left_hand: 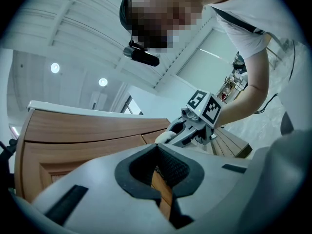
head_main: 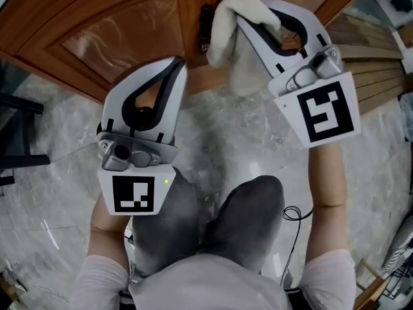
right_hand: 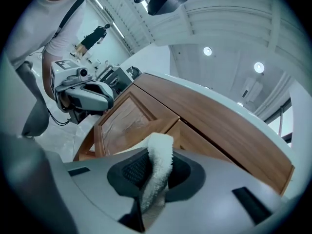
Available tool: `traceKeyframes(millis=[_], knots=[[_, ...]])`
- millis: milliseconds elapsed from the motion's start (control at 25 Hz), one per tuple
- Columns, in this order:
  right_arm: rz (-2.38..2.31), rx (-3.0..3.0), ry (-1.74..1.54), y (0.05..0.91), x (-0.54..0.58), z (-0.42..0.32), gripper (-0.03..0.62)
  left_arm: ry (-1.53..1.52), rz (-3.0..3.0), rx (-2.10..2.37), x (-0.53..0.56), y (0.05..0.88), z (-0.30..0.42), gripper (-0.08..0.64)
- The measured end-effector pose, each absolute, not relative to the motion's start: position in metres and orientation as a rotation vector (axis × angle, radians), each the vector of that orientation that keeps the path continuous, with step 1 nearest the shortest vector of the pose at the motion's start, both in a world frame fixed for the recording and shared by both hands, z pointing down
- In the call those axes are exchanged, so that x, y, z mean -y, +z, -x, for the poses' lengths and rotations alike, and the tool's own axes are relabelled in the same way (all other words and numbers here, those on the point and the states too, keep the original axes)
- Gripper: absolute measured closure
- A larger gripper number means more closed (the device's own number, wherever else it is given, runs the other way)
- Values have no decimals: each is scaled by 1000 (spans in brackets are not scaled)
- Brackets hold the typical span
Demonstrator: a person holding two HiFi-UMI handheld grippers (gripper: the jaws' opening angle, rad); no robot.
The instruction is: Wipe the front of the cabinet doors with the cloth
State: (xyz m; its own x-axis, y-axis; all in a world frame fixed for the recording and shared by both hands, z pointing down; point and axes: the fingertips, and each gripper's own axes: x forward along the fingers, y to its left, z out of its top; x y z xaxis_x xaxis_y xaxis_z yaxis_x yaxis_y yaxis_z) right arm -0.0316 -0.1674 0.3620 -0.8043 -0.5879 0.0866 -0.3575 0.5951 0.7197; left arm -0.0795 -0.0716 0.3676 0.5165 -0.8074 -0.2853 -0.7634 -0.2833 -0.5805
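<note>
Two wooden cabinet doors (head_main: pixel 116 31) fill the top of the head view, each with a raised panel. They meet at a vertical seam, and one dark handle (head_main: pixel 206 24) sits beside it. Below their bottom rail runs one grey marble floor (head_main: pixel 239 134); the strip between the rail and the person's two knees (head_main: pixel 213 231) is open. At the right edge a slatted wooden piece (head_main: pixel 368 57) stands close to the right door, limiting room on that side. A dark frame (head_main: pixel 16 131) borders the floor at the left edge.

Two grippers are in view, each carrying one marker cube.

The left gripper (head_main: pixel 175 62) points at the lower rail of the left door. Its jaws are closed together with nothing between them (left_hand: pixel 156 147). It sits well to the left of the cloth.

The right gripper (head_main: pixel 244 19) is clamped on one white fluffy cloth (right_hand: pixel 158 162). The cloth (head_main: pixel 231 18) stands up past the jaw tips in front of the doors' lower edge, just right of the handle and seam. Contact with the wood cannot be confirmed.

One thin black cable (head_main: pixel 293 215) loops beside the right knee.
</note>
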Motion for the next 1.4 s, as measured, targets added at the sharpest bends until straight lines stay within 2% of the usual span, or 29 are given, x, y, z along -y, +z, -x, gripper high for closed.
traceKeyframes(millis=[1400], knots=[[-945,2310,-996,388,225,-60,517,-94,2137,-1250,79,387,53,541]])
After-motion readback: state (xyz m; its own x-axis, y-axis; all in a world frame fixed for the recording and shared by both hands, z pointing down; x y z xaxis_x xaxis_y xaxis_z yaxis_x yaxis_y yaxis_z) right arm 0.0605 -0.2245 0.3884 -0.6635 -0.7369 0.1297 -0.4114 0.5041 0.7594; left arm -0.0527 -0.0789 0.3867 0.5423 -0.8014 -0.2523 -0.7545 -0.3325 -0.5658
